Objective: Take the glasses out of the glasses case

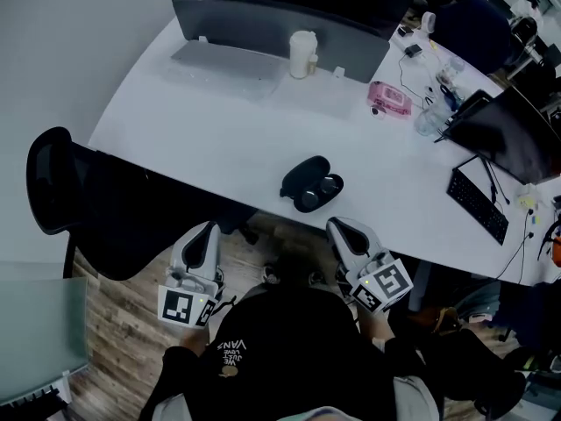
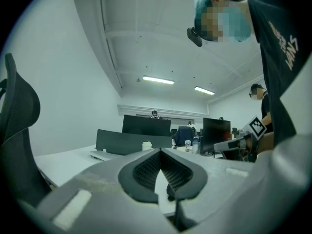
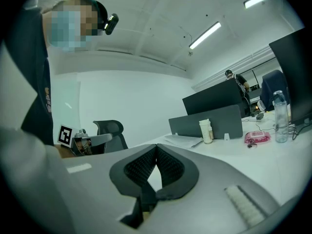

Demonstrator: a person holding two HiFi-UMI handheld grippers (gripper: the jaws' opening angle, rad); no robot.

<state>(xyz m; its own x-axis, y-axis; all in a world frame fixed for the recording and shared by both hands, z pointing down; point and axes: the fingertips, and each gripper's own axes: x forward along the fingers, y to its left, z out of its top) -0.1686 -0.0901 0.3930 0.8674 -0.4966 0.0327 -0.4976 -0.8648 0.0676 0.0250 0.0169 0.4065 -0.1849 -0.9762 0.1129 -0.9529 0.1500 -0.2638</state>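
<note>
A black glasses case (image 1: 311,184) lies open near the front edge of the white desk (image 1: 175,121). Dark glasses with two round lenses (image 1: 319,192) rest in its lower half. My left gripper (image 1: 205,236) is held below the desk edge, left of the case, over the wooden floor. My right gripper (image 1: 340,229) hovers just below the desk edge, a little right of the case. Both are shut and empty; in the left gripper view (image 2: 161,151) and the right gripper view (image 3: 156,146) the pads meet at the tips. Neither touches the case.
A grey partition (image 1: 272,24) stands at the desk's back, with a white bottle (image 1: 302,53) and a keyboard (image 1: 223,67) before it. A pink object (image 1: 388,99), a water bottle (image 1: 431,117), a monitor (image 1: 508,134) and a black keyboard (image 1: 478,204) crowd the right. A black chair (image 1: 53,182) stands left.
</note>
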